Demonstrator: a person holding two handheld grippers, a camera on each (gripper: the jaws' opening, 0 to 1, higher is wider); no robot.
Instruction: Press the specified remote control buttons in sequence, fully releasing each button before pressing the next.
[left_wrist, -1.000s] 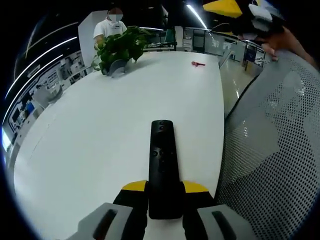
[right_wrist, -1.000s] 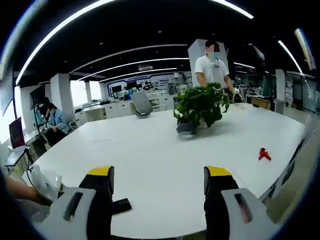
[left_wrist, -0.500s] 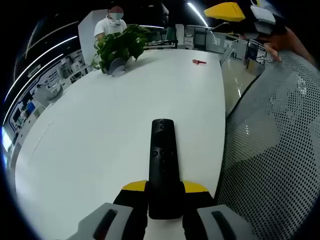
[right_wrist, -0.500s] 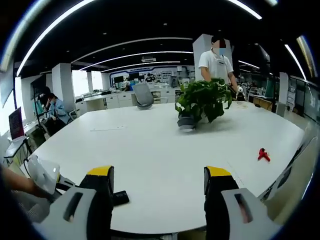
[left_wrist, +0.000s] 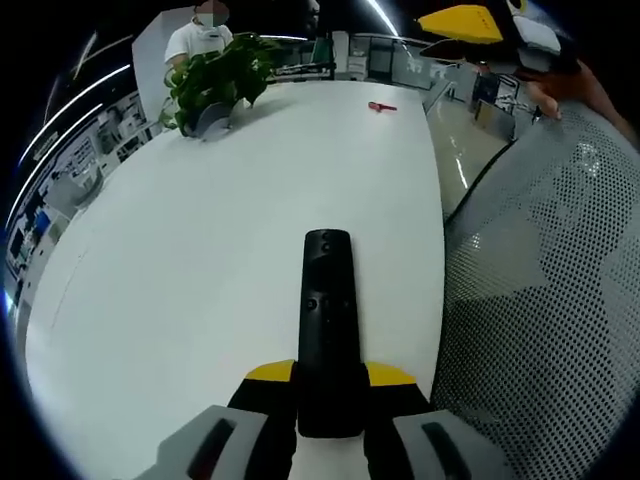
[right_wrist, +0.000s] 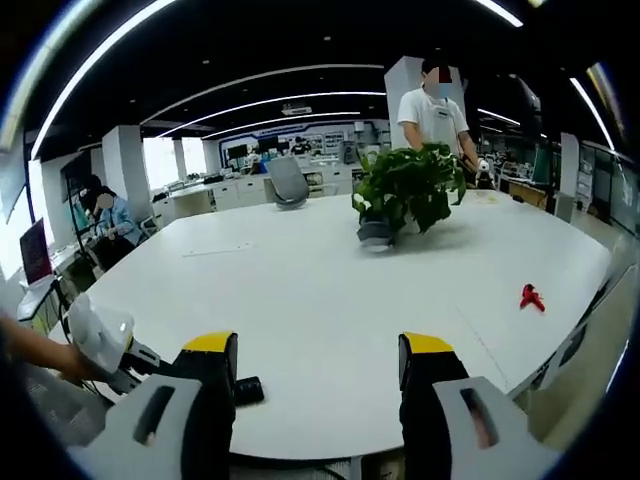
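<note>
- The right gripper (right_wrist: 316, 375) has come a bit closer to the worktop (right_wrist: 300, 290).
- Its fingers (right_wrist: 212, 365) stand wide apart, holding nothing.
- The left gripper (left_wrist: 330, 385) squeezes the black remote (left_wrist: 328, 310), which pokes forward between its fingers (left_wrist: 268, 375).

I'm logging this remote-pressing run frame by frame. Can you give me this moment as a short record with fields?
surface: white table
remote control: black, clamped at its near end between the left gripper jaws, pointing away over the table
right gripper: jaws apart, nothing between them, above the near table edge
button contact: none visible
potted plant: far side of the table
small red object: near the table's right edge in the right gripper view
people: one standing behind the plant, one seated at far left
</note>
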